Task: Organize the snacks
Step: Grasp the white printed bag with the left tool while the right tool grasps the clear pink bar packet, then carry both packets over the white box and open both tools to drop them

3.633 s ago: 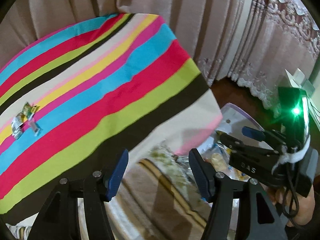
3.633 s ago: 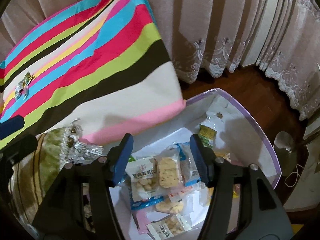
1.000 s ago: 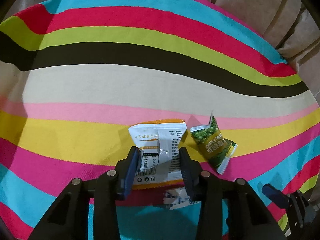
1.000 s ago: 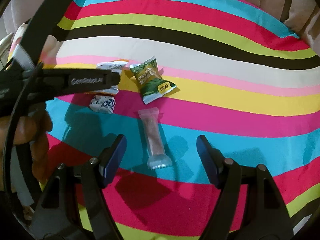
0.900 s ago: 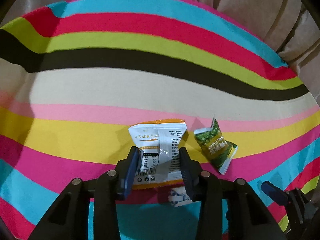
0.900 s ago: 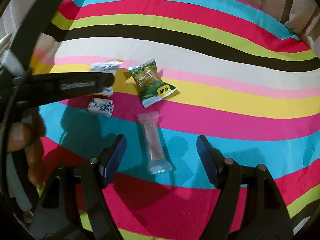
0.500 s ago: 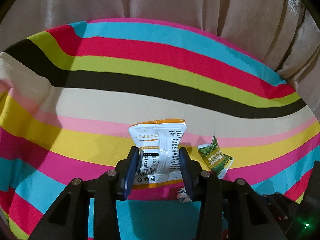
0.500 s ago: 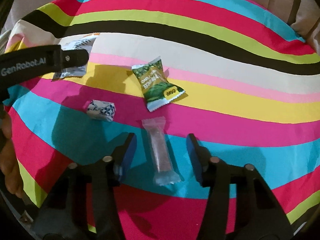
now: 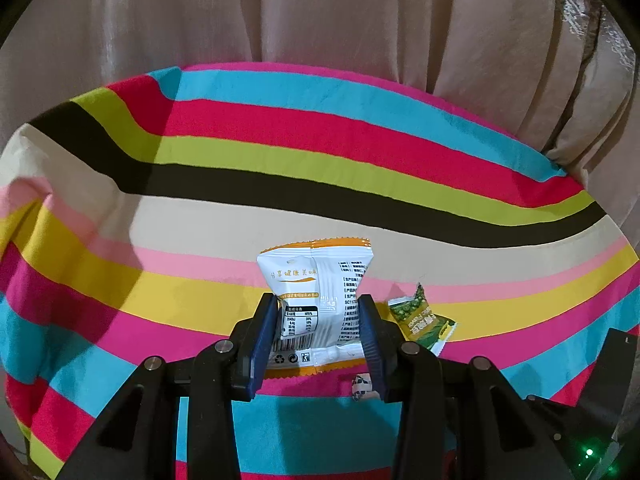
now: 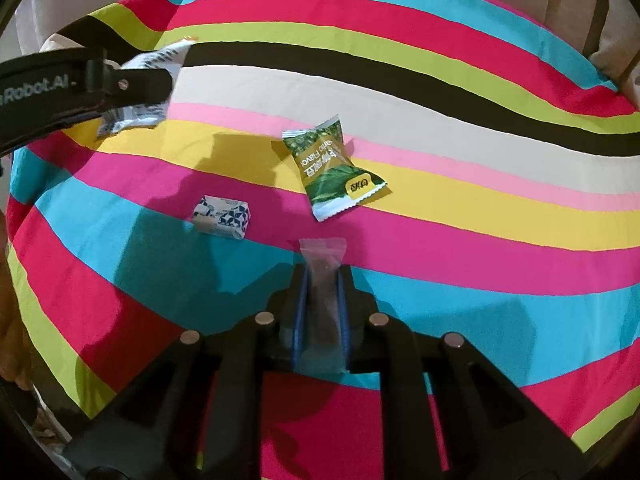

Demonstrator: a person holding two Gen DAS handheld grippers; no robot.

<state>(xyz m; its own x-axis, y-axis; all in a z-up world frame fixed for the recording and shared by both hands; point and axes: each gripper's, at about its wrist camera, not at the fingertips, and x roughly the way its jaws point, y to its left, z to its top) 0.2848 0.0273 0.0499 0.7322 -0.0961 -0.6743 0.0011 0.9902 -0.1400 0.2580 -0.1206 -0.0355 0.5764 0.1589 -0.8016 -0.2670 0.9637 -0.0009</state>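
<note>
My left gripper [image 9: 318,324] is shut on a white and orange snack packet [image 9: 316,280] and holds it lifted above the striped cloth [image 9: 280,152]. In the right wrist view that same packet [image 10: 140,116] hangs in the left gripper's fingers [image 10: 132,80] at the upper left. My right gripper [image 10: 322,300] is shut on a clear-wrapped snack bar [image 10: 323,276] that lies on the blue stripe. A green pea packet [image 10: 332,168] and a small blue and white wrapped candy [image 10: 222,216] lie loose on the cloth. From the left wrist the green packet [image 9: 422,320] shows right of the jaws.
Beige curtains [image 9: 320,20] hang close behind the far edge of the striped cloth [image 10: 440,80]. The cloth drops off at the left, where a hand [image 10: 6,320] shows. The right gripper's black body [image 9: 580,420] sits at the lower right of the left wrist view.
The left gripper has risen with the white packet, off the cloth. The right gripper's jaws have come together onto the clear-wrapped bar, which has stayed on the cloth.
</note>
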